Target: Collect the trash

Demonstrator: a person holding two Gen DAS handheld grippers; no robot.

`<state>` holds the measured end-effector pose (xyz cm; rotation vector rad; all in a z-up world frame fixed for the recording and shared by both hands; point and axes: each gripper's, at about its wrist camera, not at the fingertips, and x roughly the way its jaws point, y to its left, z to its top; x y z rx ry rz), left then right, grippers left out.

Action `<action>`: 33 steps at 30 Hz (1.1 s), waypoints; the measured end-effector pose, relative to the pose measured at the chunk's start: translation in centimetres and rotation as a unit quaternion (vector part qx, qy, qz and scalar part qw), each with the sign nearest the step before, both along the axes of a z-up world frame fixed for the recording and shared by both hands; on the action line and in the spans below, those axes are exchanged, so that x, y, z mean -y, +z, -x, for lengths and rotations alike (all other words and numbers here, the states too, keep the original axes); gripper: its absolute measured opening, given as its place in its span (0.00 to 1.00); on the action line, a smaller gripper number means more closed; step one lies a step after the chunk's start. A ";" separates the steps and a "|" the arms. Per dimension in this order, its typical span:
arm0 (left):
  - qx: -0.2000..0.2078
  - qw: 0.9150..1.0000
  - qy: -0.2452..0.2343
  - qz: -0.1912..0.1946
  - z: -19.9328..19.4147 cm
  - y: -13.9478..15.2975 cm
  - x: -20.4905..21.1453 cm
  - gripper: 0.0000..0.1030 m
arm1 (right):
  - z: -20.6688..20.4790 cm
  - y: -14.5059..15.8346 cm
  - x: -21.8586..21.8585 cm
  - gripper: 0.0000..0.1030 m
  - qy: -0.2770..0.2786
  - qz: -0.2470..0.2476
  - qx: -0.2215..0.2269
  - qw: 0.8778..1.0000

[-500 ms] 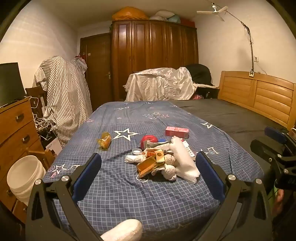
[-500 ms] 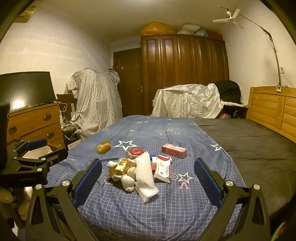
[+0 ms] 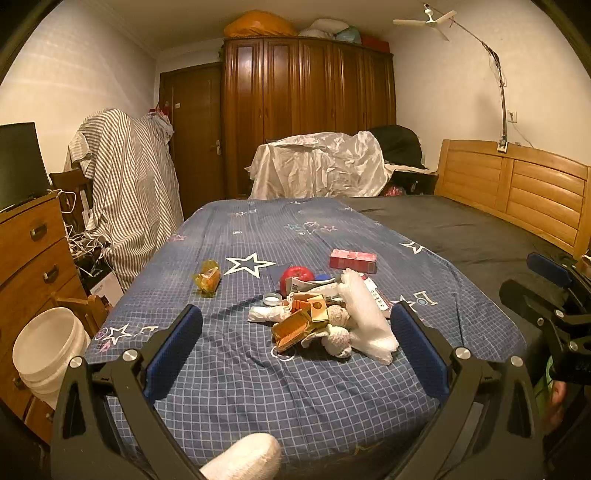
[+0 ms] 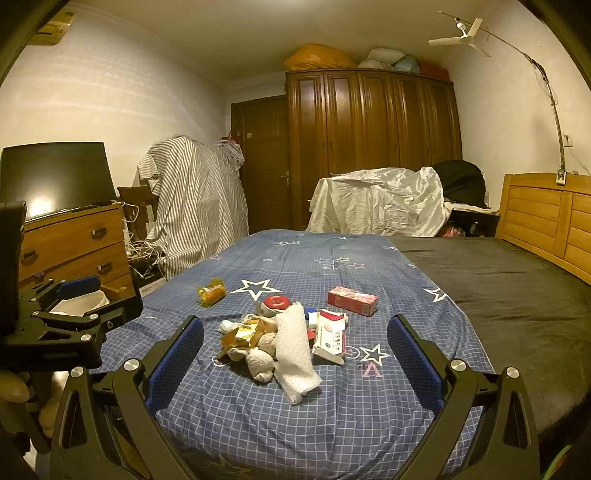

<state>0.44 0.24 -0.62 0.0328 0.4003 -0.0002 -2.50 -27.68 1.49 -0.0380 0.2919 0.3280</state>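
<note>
Bedspread trash pile too jumbled; items underneath hidden, unreadable.

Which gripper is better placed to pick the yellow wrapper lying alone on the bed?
Probably the left gripper: the yellow wrapper lies on its side, near the white bucket. Both are open.

Bedroom, warm dim light. White walls. Dark wooden wardrobe at upper centre, bundles stacked on top; dark door to its left. Bed at centre, wooden headboard at right. Wooden dresser at left edge. Ceiling fan at upper right.
</note>
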 end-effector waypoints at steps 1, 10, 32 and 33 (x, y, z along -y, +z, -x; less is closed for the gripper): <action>0.000 1.000 0.000 0.000 0.0 0.0 0.0 0.95 | 0.0 0.0 0.0 0.96 0.000 0.000 -0.001 1.000; -0.002 1.000 0.001 0.001 0.0 -0.3 0.1 0.95 | 0.0 -0.1 0.0 0.96 0.003 0.002 -0.003 1.000; -0.015 1.000 0.005 0.007 -0.4 -0.5 -0.5 0.95 | -0.2 0.1 -0.1 0.96 0.006 0.002 -0.005 1.000; -0.016 1.000 0.005 0.008 -0.4 -0.5 -0.5 0.95 | -0.2 0.1 -0.1 0.96 0.006 0.001 -0.005 1.000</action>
